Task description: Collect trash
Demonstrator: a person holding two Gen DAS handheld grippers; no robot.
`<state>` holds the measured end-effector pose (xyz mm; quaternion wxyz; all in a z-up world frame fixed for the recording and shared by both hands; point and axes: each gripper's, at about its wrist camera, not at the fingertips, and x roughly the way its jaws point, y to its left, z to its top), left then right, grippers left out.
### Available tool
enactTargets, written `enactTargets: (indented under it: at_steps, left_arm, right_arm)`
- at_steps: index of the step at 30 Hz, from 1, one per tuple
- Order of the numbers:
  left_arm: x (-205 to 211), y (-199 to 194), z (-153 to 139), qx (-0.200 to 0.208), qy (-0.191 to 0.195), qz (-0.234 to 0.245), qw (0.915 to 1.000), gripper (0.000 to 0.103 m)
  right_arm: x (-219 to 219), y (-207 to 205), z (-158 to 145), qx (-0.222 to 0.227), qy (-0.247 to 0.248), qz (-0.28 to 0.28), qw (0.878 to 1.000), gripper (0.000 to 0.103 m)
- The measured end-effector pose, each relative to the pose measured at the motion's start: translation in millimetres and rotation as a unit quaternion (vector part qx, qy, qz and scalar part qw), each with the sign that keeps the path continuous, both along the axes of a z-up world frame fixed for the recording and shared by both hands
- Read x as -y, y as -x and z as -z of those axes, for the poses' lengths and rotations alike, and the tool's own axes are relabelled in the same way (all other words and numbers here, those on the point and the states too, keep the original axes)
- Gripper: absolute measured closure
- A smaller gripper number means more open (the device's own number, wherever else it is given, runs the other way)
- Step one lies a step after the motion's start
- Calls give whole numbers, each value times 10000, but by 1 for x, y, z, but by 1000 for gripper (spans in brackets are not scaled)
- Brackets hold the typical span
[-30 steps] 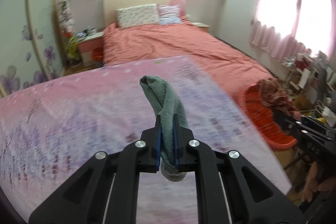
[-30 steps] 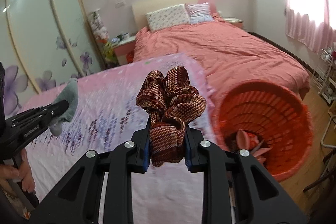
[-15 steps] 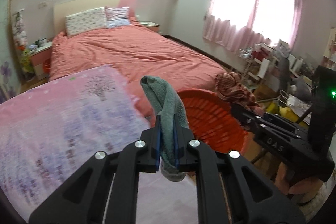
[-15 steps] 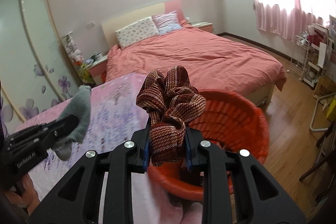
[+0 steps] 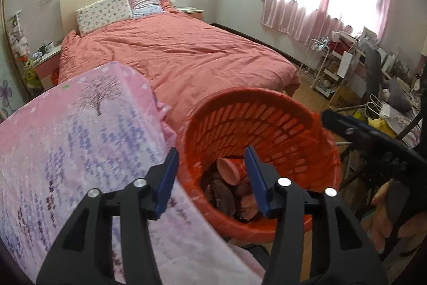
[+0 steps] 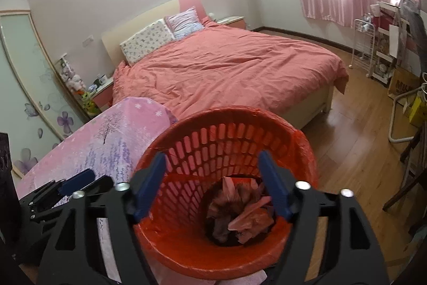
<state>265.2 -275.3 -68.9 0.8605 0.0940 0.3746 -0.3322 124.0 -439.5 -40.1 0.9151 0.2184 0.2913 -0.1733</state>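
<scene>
A red slatted basket [image 5: 256, 108] [image 6: 232, 124] stands on the floor beside the pink flowered cover. Crumpled cloth and pinkish scraps [image 6: 240, 213] [image 5: 229, 191] lie at its bottom. My left gripper [image 5: 210, 178] hangs over the basket's left rim, its jaws opening, with nothing between the blue pads. My right gripper [image 6: 212, 183] is over the basket's mouth, jaws also opening wide and empty. In the left wrist view the right gripper [image 5: 373, 140] shows at the right edge with a hand below it. The left gripper's tip [image 6: 77, 182] shows at the lower left of the right wrist view.
A pink flowered cover [image 5: 66, 140] lies to the basket's left. Behind is a bed with a salmon duvet [image 6: 226, 66] and two pillows. A white wire shelf [image 6: 368, 50] and clutter [image 5: 379, 87] stand at the right on wooden floor [image 6: 355, 151].
Both grippers swung right over the red basket and opened. The grey-green cloth has left the left gripper and the maroon woven cloth has left the right one.
</scene>
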Motion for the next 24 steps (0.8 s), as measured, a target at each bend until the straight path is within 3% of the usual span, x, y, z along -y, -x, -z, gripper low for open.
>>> enactTargets:
  at_steps: [4,9,13,20,24]
  left_arm:
    - [-34,13,-11,257,-42,-327,9991,25]
    - [-88,41,-33,648,-112,-967,9931,4]
    - [-135,72,-47,1076,-297,-1470,9828,4]
    - [-210,131,-61,1413,-49,-2123,9669,4]
    - [-241,168,-61,1671,16,-2513,9534,4]
  right_arm:
    - [-19,20,-15,60,551,285,9981,4]
    - [-54,45,-36,115,1154,535,9918,2]
    - [-93,69,-47,188,1677,570,9840,2]
    - [-152,113,-59,538,2009,707,9756,2]
    - [-179,133,-58,852,2216,879,9674,2]
